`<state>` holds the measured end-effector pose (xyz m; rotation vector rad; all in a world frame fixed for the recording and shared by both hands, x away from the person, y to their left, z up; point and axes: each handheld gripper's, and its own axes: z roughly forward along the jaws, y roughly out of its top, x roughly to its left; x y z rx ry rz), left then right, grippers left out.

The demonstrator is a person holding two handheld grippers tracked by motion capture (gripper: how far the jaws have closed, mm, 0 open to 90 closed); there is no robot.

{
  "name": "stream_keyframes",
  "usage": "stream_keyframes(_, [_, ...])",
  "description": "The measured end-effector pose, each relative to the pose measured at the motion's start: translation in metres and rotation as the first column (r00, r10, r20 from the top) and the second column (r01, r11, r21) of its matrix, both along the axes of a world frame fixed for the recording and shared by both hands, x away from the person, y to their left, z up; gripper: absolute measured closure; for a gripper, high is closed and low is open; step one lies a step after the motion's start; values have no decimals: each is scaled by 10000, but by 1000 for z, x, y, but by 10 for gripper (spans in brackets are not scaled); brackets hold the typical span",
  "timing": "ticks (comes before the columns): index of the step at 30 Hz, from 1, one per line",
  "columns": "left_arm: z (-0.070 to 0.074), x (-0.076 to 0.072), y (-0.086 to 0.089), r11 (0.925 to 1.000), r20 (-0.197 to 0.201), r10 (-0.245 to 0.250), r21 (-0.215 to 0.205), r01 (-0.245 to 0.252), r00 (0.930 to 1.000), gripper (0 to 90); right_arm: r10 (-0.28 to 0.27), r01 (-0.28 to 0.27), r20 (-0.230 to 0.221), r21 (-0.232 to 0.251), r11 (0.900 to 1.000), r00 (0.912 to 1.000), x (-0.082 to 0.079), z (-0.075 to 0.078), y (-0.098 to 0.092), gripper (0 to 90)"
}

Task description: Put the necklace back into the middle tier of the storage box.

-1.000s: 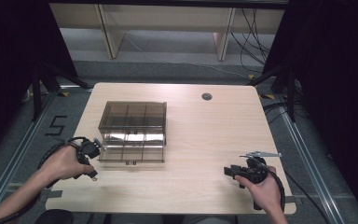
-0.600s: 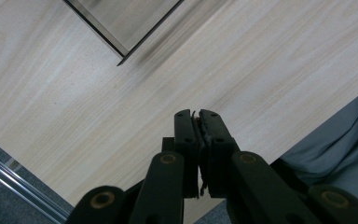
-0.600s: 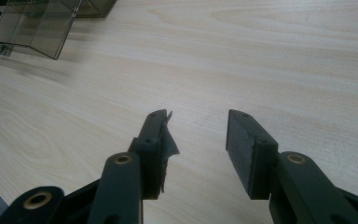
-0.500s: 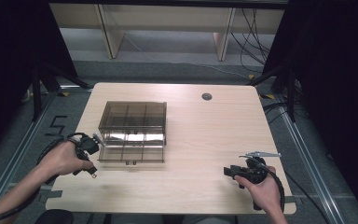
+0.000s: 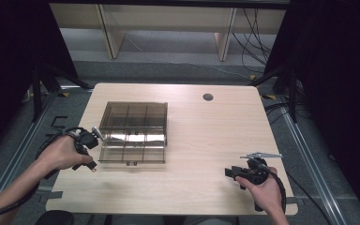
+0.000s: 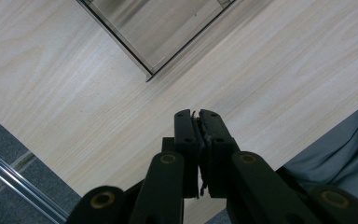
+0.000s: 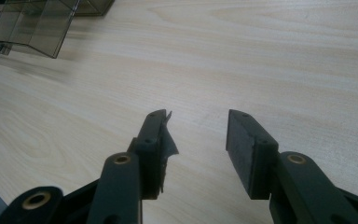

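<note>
A smoky clear plastic organiser box with several compartments stands on the left half of the wooden table. My left gripper is just off the box's front left corner, shut with nothing between its jaws, and it points down at bare wood. In the left gripper view the gripper is shut, and a corner of the box lies beyond it. My right gripper rests open near the table's front right, pointing left. In the right gripper view this gripper stands open over bare wood, with the box at the far upper left.
A round cable hole sits near the table's far edge. Wooden shelving legs and loose cables stand behind the table. Dark curtains flank both sides. Bare wood spreads between the box and the right gripper.
The left hand has shifted slightly by the box's front left corner and turned a little. The right hand and gripper have stayed put.
</note>
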<state>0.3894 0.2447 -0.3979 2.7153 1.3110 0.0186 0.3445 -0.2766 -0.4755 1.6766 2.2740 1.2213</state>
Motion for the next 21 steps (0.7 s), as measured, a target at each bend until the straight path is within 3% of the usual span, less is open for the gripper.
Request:
stream_keyframes(1, [0, 2, 1, 9999, 226, -165, -34, 166, 9996, 859, -22, 22, -9, -9, 10000, 10000, 0, 0, 0, 588])
stream_keyframes(3, [2, 3, 1, 9999, 318, -135, -38, 136, 9994, 859, -11, 11, -6, 5, 10000, 10000, 0, 0, 0, 588])
stream_keyframes(7, [5, 5, 0, 9999, 175, 96, -64, -95, 9998, 859, -83, 83, -18, -123, 9999, 10000, 0, 0, 0, 587])
stream_keyframes(8, [6, 7, 1, 9999, 214, -101, 33, 100, 9997, 859, -77, 77, -10, -118, 9999, 10000, 0, 0, 0, 587])
stream_keyframes(14, [9, 11, 2, 10000, 121, 37, 23, -38, 9999, 859, -77, 77, -70, -58, 10000, 9999, 0, 0, 0, 586])
stream_keyframes(21, [12, 16, 4, 10000, 266, 90, -5, -90, 9996, 859, -44, 43, -41, -122, 9999, 10000, 0, -1, 1, 586])
